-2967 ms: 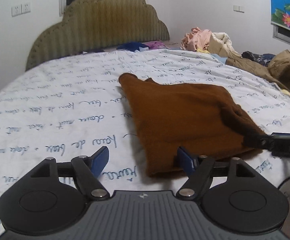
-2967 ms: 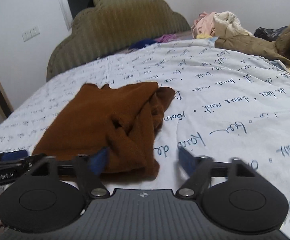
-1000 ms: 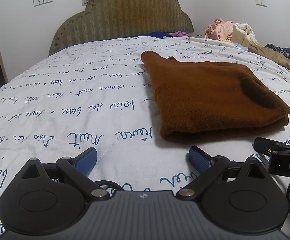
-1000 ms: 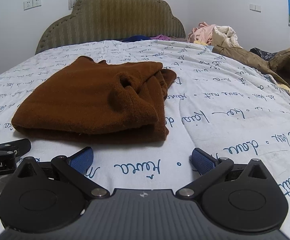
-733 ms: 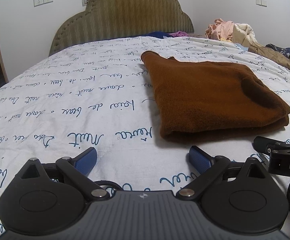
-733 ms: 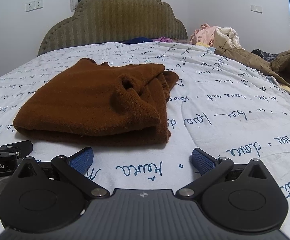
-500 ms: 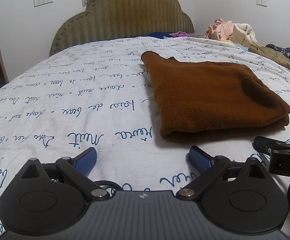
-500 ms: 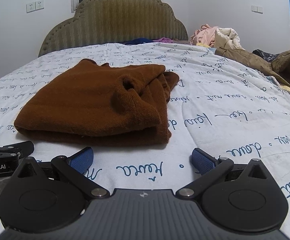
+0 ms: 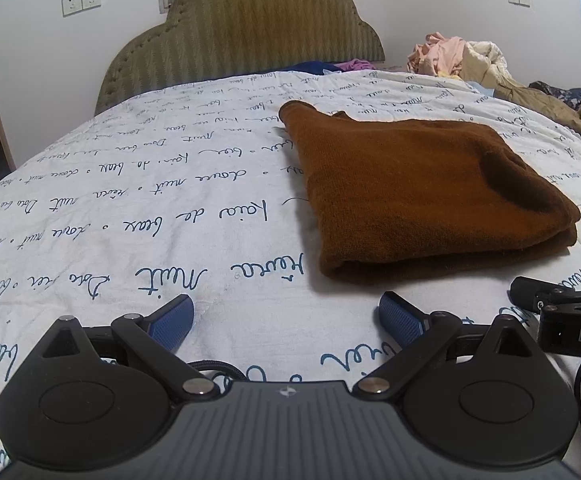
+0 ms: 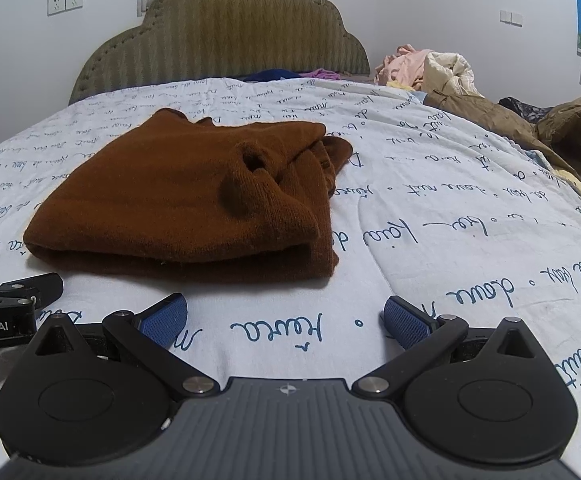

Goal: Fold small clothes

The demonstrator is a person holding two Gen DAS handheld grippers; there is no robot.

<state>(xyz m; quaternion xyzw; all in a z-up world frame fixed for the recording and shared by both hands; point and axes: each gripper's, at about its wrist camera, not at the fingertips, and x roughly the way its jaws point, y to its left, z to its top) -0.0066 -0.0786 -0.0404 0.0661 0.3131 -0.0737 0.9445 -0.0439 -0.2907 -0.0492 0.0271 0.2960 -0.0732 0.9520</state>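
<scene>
Left gripper [image 9: 286,316] and right gripper [image 10: 284,318] both spread, holding nothing, low over the script-printed bedspread [image 9: 138,208]; brown garment [image 9: 418,196] lies folded just ahead of both, between them; looks nearly done; judged best: square the bunched right edge, pinch shallow, press the fold flat without dragging.

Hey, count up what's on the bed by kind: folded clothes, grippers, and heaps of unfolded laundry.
Folded brown garment: 1
Grippers: 2, left gripper and right gripper
Laundry heap at the far right: 1
Total: 4
</scene>
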